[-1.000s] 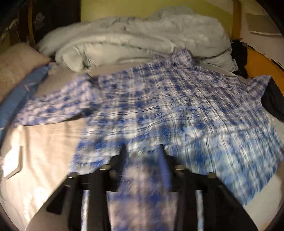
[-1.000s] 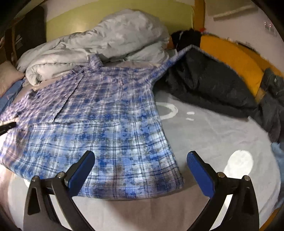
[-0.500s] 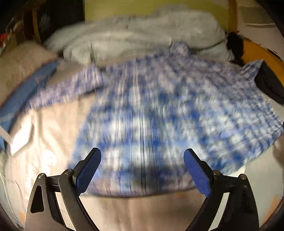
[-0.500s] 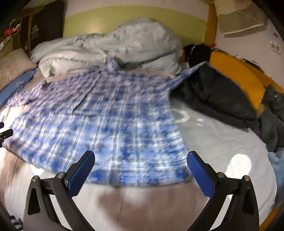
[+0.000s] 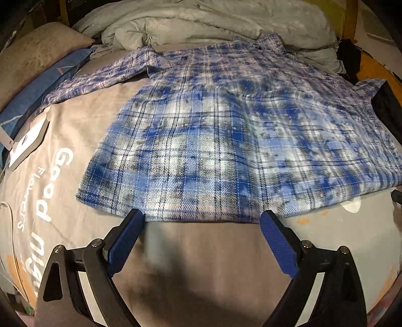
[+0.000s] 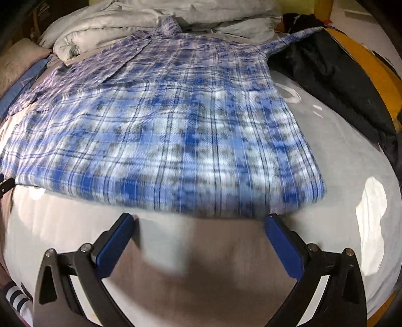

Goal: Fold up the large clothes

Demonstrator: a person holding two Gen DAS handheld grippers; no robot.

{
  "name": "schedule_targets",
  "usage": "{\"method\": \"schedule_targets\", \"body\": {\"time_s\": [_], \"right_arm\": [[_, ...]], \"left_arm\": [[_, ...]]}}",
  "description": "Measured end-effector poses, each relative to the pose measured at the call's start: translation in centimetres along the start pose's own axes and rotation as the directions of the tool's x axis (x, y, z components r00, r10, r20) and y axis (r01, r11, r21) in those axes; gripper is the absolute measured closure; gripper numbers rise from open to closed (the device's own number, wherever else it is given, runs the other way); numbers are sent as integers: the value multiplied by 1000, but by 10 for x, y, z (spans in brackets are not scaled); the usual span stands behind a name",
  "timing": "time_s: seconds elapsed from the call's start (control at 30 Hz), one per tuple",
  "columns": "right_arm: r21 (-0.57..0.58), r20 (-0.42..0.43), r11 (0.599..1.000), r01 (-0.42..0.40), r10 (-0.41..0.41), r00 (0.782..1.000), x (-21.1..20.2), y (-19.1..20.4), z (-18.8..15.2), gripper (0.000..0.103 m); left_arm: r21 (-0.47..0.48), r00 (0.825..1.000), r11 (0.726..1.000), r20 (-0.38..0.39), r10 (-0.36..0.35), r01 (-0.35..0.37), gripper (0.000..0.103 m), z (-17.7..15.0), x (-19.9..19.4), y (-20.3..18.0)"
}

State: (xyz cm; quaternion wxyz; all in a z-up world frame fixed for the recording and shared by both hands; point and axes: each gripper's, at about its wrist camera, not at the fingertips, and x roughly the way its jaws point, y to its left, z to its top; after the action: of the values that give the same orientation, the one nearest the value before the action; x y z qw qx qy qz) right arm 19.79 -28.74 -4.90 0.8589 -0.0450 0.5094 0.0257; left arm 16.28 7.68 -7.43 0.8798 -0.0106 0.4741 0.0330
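Note:
A blue and white plaid shirt (image 5: 226, 140) lies spread flat on the bed, collar at the far side, one sleeve stretched out to the left (image 5: 100, 78). My left gripper (image 5: 202, 218) stands open just short of the shirt's near hem, with only bedsheet between its blue pads. In the right wrist view the same shirt (image 6: 170, 125) fills the middle, its other sleeve (image 6: 291, 40) lying over dark clothing. My right gripper (image 6: 199, 221) is open too, its fingertips at the hem's near edge, nothing held.
A crumpled grey duvet (image 5: 201, 22) is piled at the head of the bed. A beige pillow (image 5: 37, 52) and a blue cloth (image 5: 45, 85) lie at the left, with a white card (image 5: 27, 140) near them. Dark clothing (image 6: 334, 83) lies at the right.
My left gripper let go of the shirt's hem and opened wide, then drew back toward the near edge. Both grippers sank closer to the bed; the shirt now lies flat.

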Motion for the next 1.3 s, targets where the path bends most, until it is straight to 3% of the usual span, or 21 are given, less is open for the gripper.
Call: {"method": "schedule_targets", "body": {"time_s": [0.13, 0.27, 0.37, 0.63, 0.77, 0.9, 1.2, 1.23, 1.27, 1.3], "right_arm": [[-33, 86, 999, 31, -28, 996, -19, 4, -4, 0], [-76, 161, 995, 70, -57, 985, -34, 9, -4, 0], [-76, 183, 992, 100, -85, 979, -36, 15, -4, 0], [-168, 166, 981, 94, -66, 984, -26, 36, -6, 0], [-241, 126, 970, 42, -12, 992, -18, 58, -14, 0], [-291, 192, 943, 163, -110, 975, -8, 74, -15, 0], [-80, 192, 955, 287, -267, 944, 14, 22, 17, 0], [-57, 193, 950, 308, -292, 937, 15, 16, 19, 0], [-27, 189, 946, 323, -312, 931, 15, 7, 20, 1], [-9, 187, 946, 325, -317, 930, 15, 2, 20, 10]], "left_arm": [[41, 999, 999, 45, -24, 23, 10, 3, -15, -5], [142, 993, 989, 118, 25, -42, 10, 4, -27, -21], [222, 986, 970, 154, 65, -98, 10, -1, -30, -35], [315, 988, 942, 130, 79, -117, 8, -7, -14, -52], [304, 989, 945, 123, 82, -117, 6, -6, -8, -50], [286, 983, 946, 142, 118, -155, 5, -1, -2, -45], [94, 960, 963, 147, 239, -254, 4, 20, 16, 7], [64, 959, 965, 146, 243, -254, 6, 22, 17, 14], [33, 959, 968, 145, 242, -249, 21, 23, 17, 21], [-2, 961, 971, 141, 236, -238, 46, 24, 17, 28]]}}
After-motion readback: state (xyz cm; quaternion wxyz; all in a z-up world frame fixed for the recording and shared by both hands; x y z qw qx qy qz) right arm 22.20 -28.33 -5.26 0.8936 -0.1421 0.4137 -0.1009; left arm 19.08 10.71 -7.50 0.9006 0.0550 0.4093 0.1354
